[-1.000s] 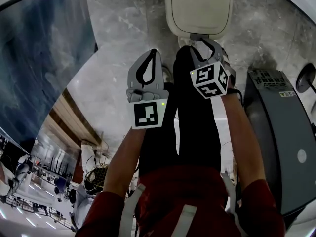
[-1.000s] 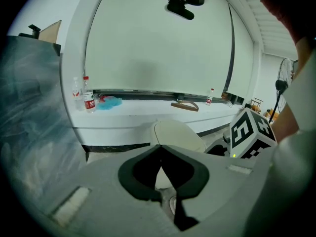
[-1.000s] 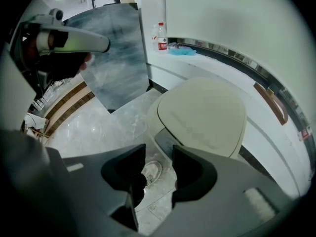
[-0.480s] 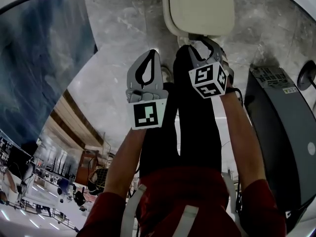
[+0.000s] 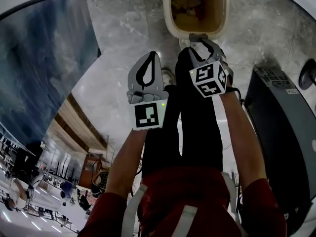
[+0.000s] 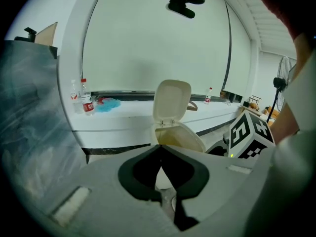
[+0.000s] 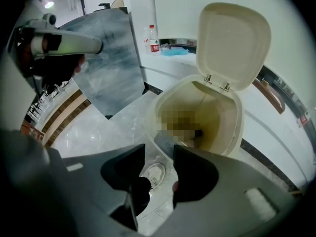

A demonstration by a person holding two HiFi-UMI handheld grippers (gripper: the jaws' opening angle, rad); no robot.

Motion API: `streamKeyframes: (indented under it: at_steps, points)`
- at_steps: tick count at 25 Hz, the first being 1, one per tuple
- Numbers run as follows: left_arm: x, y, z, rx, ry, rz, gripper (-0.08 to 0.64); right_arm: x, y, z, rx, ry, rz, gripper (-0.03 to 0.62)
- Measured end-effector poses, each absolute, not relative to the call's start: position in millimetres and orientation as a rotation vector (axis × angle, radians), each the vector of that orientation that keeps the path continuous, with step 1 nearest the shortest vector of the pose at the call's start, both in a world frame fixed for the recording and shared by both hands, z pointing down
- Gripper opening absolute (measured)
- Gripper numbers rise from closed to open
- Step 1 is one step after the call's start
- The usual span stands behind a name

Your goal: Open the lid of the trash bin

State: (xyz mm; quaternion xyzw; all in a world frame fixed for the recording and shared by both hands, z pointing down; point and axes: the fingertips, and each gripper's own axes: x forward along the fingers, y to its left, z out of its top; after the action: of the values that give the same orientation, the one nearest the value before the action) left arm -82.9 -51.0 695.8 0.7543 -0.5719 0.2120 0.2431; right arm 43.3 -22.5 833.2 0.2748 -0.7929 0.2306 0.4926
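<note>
Fingers (image 7: 195, 177) of our right gripper (image 7: 159, 152) stand spread and are opening, pinching nothing; only the floor (image 7: 98, 127) and a shoe (image 7: 153, 174) show through the gap. Just beyond their tips we see the trash bin (image 7: 224, 132), its lid (image 7: 232, 43) raised upright on the hinge. Our left gripper (image 6: 160, 151) has its jaws pressed together tip to tip, empty, with the bin ahead of them.

You stand on a grey marble floor (image 5: 123, 28). Ahead, a curved white tabletop (image 6: 129, 118) carries water bottles (image 6: 87, 103) below a pale, evenly lit wall (image 6: 148, 48).
</note>
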Motion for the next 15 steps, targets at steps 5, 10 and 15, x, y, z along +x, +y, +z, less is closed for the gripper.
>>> streamKeyframes:
  at_steps: [5,10,15]
  points:
    - [-84.3,-59.5,678.2,2.084,-1.570,0.565,0.005,42.9,-23.4,826.3,0.663,-1.917,0.583,0.194]
    - [-87.3,-67.4,654.4,2.123,-1.572,0.554,0.005,38.2,-27.4,804.1,0.696,-1.927,0.585,0.193]
    - [-87.4,-72.6,624.2,2.162,-1.583,0.531,0.005,39.9,-23.6,778.0,0.715,-1.924,0.590,0.194]
